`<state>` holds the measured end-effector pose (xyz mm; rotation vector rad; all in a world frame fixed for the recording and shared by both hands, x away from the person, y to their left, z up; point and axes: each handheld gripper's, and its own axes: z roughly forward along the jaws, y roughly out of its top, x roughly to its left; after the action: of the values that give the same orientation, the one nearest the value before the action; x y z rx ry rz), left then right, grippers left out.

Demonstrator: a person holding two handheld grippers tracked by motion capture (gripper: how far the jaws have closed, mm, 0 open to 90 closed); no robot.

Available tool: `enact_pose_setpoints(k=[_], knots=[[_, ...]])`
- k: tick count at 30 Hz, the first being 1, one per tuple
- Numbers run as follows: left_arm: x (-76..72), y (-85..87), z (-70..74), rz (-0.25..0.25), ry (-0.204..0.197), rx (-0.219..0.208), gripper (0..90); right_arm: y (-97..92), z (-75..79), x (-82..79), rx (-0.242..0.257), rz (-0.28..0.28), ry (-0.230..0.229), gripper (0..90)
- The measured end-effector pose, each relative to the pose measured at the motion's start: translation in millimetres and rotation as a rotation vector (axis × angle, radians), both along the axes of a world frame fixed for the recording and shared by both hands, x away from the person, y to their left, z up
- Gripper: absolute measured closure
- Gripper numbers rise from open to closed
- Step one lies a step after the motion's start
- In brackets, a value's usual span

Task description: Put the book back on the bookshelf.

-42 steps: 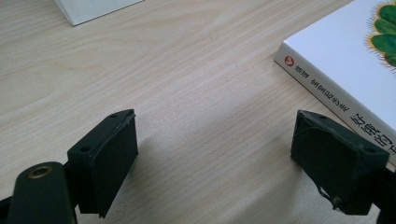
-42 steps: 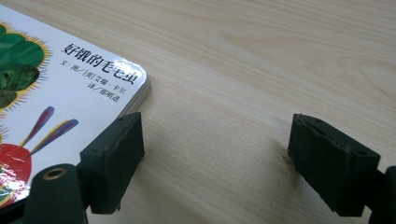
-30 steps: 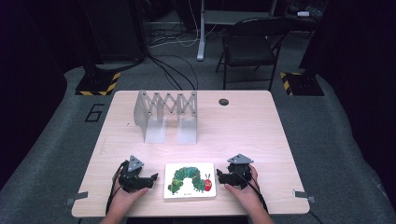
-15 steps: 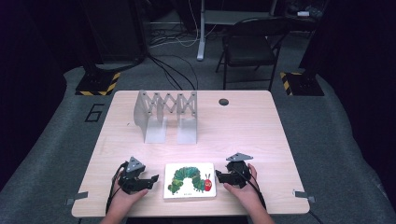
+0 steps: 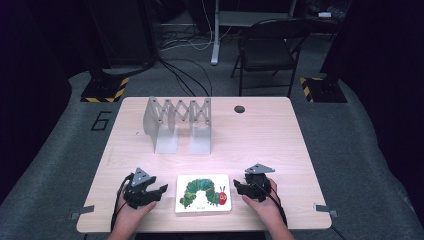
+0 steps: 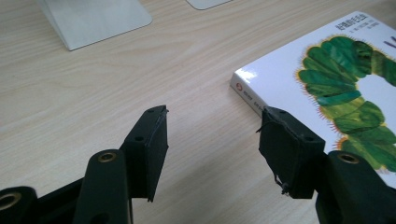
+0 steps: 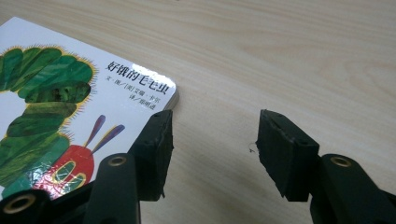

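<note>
Tongs flank a children's board book on a pale wood-grain counter [image 5: 280,145], one pair at each short edge. The white, glossy, square-cornered board book with a green caterpillar on its cover [image 5: 203,193] lies flat between them, near the person's edge of the counter. The left tongs [image 5: 161,190] sit just beside the book's left edge; the right tongs [image 5: 238,188] sit just beside its right edge. Both pairs have just been closing, yet each stands apart, with bare counter and nothing else between the jaws. In the left gripper view the left tongs [image 6: 212,140] have one black pad at the book's near corner, while the right gripper view shows the right tongs [image 7: 212,149] with one pad by the corner under the printed title.

Judging by its thick pages and hard cover, the book should be stiff and fairly light, and its shiny cover looks slippery. It lies flush on the counter, so an edge may first need lifting. A firm pinch across the thickness at a side edge or corner seems the safest hold. A folding grey metal rack with a scissor lattice [image 5: 178,120] stands well beyond both tongs.
</note>
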<state>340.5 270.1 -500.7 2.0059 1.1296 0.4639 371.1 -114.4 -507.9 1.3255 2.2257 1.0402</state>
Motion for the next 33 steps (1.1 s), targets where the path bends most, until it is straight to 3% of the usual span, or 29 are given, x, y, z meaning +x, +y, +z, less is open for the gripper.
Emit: enact_pose_setpoints(k=[1,2,3,6,9,14,17,25,31,33], knots=[[-1.3,-0.7,0.4,0.006,-0.003,0.004,42.3,0.3,0.2,-0.8,-0.013,0.003,-0.025,45.8],[-1.3,-0.7,0.4,0.006,-0.003,0.004,42.5,0.3,0.2,-0.8,-0.013,0.003,-0.025,45.8],[-2.1,-0.2,1.2,0.002,0.003,-0.008,44.3,1.8,1.2,-1.4,0.004,-0.004,0.017,46.9],[-4.0,0.4,3.3,-0.007,0.003,-0.025,44.3,2.1,2.0,-2.2,0.015,0.006,0.016,48.8],[-6.9,-0.9,4.9,-0.023,0.006,-0.024,42.1,4.6,6.8,-5.2,0.02,0.031,-0.016,50.4],[-10.0,-3.2,5.2,-0.017,0.01,-0.028,42.2,9.0,9.9,-7.2,0.021,0.04,-0.017,49.6],[-13.4,-3.7,5.1,-0.045,-0.011,-0.02,43.3,11.9,11.2,-6.3,0.01,0.049,-0.017,45.7],[-20.0,-8.8,5.5,-0.083,-0.055,-0.027,46.2,17.3,10.7,-5.2,0.02,0.071,-0.007,47.8],[-25.1,-13.5,8.7,-0.103,-0.053,-0.046,46.9,19.7,12.3,-5.3,0.013,0.071,-0.012,48.3],[-26.3,-13.5,10.1,-0.107,-0.033,-0.051,45.9,19.8,14.1,-4.8,0.044,0.068,0.012,50.7]])
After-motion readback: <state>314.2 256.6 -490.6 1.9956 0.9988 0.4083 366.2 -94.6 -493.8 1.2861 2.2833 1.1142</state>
